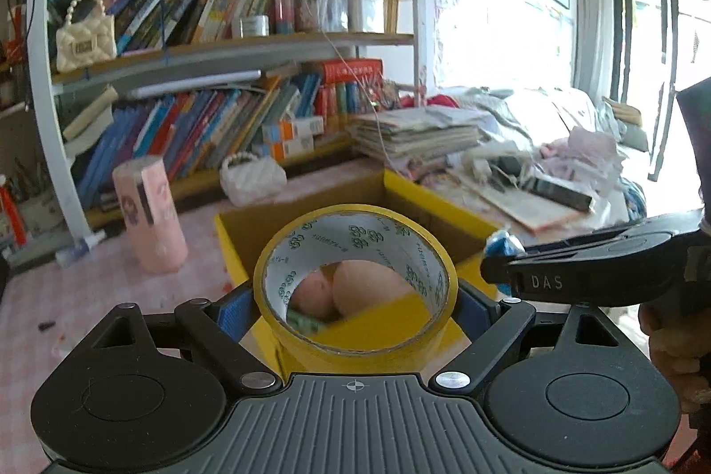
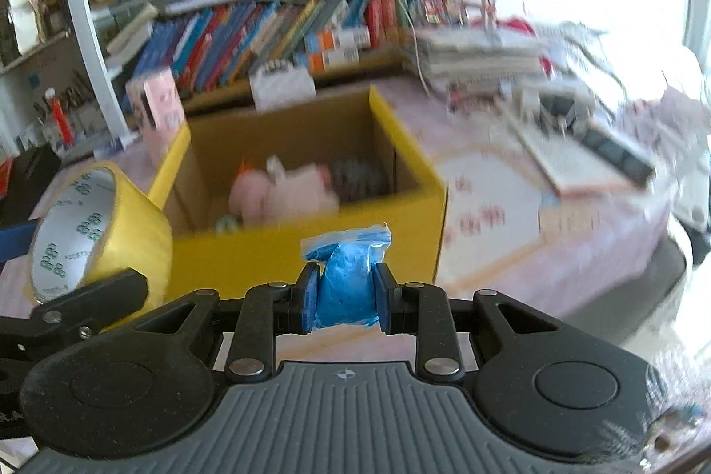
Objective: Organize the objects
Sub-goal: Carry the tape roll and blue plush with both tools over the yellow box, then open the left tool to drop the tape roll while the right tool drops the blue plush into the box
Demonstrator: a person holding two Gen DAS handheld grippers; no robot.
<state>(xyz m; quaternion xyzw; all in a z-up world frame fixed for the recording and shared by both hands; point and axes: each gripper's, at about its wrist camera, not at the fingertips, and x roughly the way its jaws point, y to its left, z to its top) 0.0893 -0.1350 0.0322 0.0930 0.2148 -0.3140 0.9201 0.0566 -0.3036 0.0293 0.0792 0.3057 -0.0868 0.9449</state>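
My left gripper [image 1: 355,303] is shut on a yellow tape roll [image 1: 355,323], held upright just in front of the open yellow box [image 1: 437,203]; the roll also shows in the right wrist view [image 2: 133,216]. My right gripper [image 2: 345,296] is shut on a small blue packet [image 2: 346,283], held before the near wall of the yellow box [image 2: 311,247]. Its blue tip shows in the left wrist view [image 1: 502,245], right of the roll. A pink plush toy [image 2: 284,192] and other small items lie inside the box.
A pink cylinder [image 1: 151,216] stands left of the box. A white beaded purse [image 1: 251,178] lies behind it. A bookshelf [image 1: 222,43] fills the back. Stacked papers [image 1: 417,132] and clutter [image 1: 533,189] lie to the right on the pink tablecloth [image 1: 89,287].
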